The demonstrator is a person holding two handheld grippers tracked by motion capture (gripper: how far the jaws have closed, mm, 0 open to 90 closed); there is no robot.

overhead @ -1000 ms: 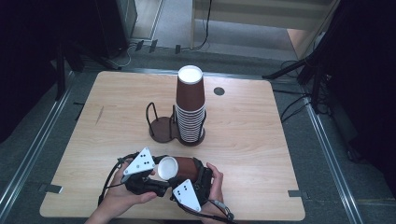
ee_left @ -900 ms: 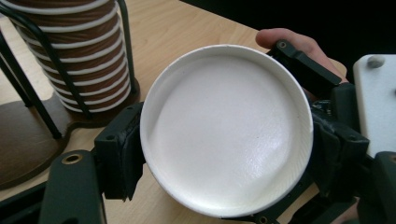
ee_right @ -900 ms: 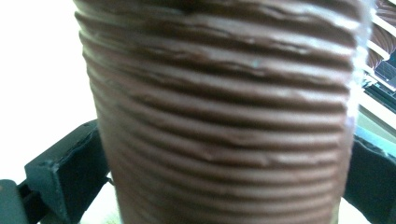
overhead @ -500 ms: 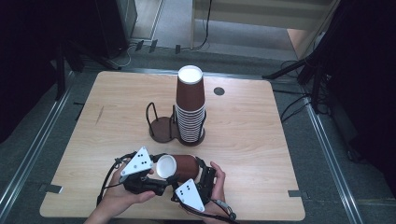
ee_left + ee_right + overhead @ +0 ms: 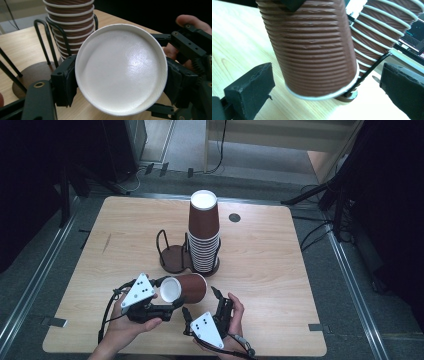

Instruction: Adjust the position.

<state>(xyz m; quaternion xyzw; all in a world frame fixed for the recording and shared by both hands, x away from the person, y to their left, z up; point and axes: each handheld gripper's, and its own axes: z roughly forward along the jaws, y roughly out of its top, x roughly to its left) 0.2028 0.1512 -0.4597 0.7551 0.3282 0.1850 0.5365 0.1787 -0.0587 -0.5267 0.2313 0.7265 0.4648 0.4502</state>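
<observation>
Cup (image 5: pixel 184 288) between left hand-held gripper (image 5: pixel 170 307) jaws

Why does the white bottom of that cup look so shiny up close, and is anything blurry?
In the left gripper view, overhead light glares off the cup's white base, and the cup stack behind is soft. In the right gripper view, the ribbed cup wall is sharp. The high view has dark surroundings.

In the left claw (image 5: pixel 120 82) view the held cup (image 5: pixel 121 67) hides the desk beyond the claw; the cup stack (image 5: pixel 70 22) above it is cut off
</observation>
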